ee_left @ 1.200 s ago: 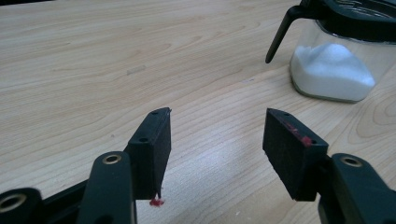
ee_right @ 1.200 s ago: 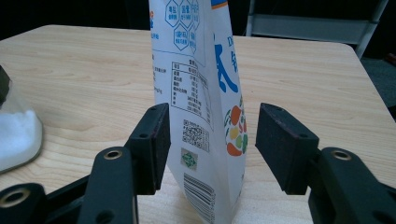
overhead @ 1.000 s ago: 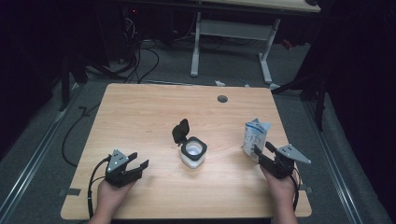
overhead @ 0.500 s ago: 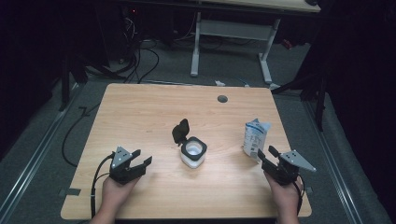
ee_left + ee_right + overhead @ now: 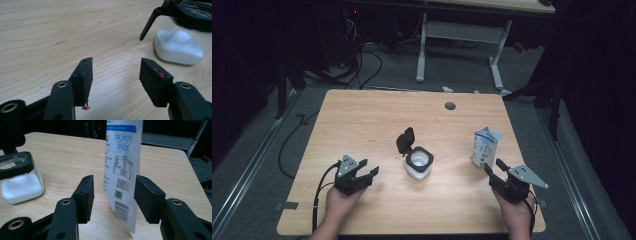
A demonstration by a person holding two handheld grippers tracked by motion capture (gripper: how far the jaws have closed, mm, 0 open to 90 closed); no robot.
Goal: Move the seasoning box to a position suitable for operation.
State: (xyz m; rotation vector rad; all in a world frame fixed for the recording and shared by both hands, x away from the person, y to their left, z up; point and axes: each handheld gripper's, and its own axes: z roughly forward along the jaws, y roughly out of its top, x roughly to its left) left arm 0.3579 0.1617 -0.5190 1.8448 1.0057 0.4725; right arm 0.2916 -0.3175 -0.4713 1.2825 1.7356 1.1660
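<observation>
A small glass jar [image 5: 419, 164] partly filled with white powder stands mid-table, its black lid [image 5: 405, 140] flipped up and open. The jar [image 5: 178, 47] lies ahead and to the right of my left gripper [image 5: 115, 72], which is open and empty. That left gripper [image 5: 368, 170] rests on the table at the front left. A white and blue pouch [image 5: 485, 146] stands upright at the right. My right gripper [image 5: 492, 167] is open just in front of it. In the right gripper view the pouch [image 5: 122, 170] stands beyond the gap between the jaws [image 5: 113, 195], untouched.
The wooden table [image 5: 362, 115] has a round cable hole [image 5: 450, 106] near its far edge. Beyond it stand a white desk frame [image 5: 457, 35] and cables on the grey floor [image 5: 362, 60]. The jar [image 5: 18, 180] shows at the left of the right gripper view.
Both hands have drawn back toward the table's front edge. The right gripper has moved away from the pouch slightly. Jar and pouch have not moved.
</observation>
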